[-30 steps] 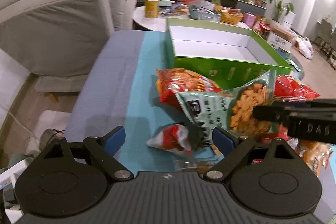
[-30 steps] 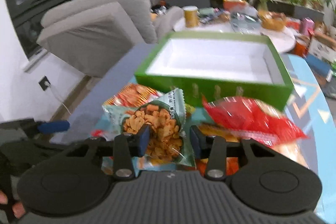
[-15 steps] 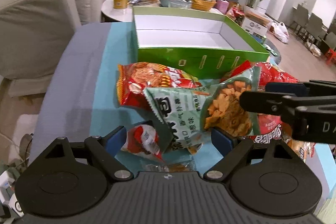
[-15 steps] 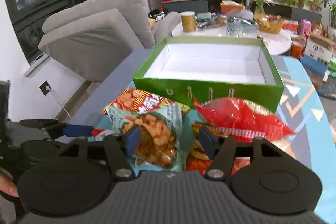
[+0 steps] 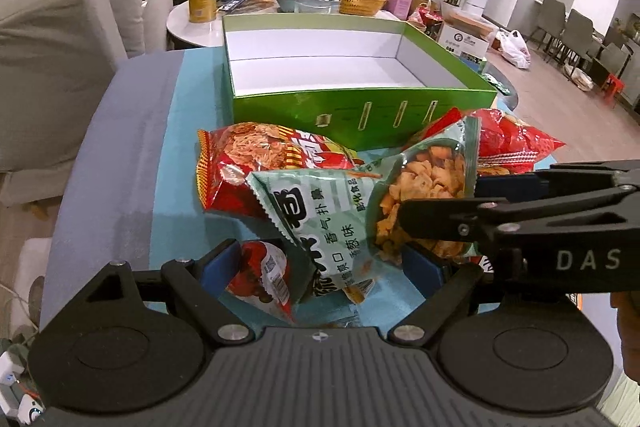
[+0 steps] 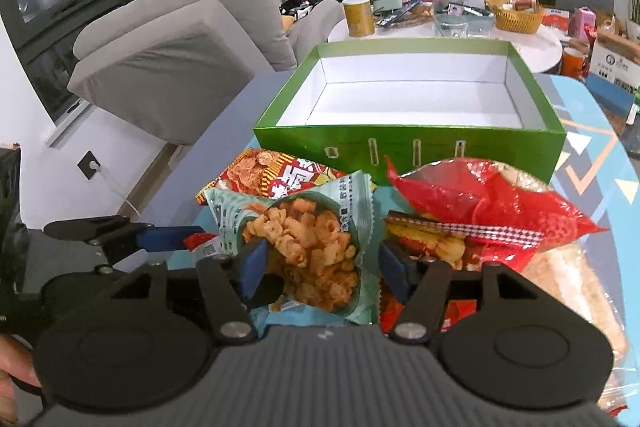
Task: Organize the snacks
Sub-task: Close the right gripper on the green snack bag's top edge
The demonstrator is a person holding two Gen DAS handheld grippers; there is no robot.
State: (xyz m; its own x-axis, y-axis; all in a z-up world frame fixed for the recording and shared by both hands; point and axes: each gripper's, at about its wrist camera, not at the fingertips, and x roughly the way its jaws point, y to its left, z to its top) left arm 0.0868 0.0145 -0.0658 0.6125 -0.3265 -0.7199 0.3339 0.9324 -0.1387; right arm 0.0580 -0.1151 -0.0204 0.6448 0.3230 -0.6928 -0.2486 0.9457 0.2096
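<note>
A pale green snack bag [image 5: 320,211] with orange puffs lies tilted on a pile of packets in front of an open green box [image 5: 360,111]. My right gripper [image 6: 324,267] is shut on the bag's puff end [image 6: 312,247]; in the left wrist view it [image 5: 440,199] reaches in from the right. My left gripper [image 5: 320,265] is closing. Between its jaws are a small red packet [image 5: 260,275] and the green bag's lower end, with the pads not clearly pressing. One of its blue fingers [image 6: 168,239] shows in the right wrist view.
A red chip bag [image 5: 256,163] and a red see-through bag [image 6: 480,203] lie by the box's front wall [image 6: 400,143]. The blue patterned tabletop [image 6: 592,155] extends to the right. Grey sofa cushions [image 6: 168,39] stand at left. A round white table [image 5: 188,27] with a yellow can stands behind.
My left gripper has swung and moved in on the pile, so the small red packet now sits between its narrowing jaws. The right gripper keeps its hold on the green bag.
</note>
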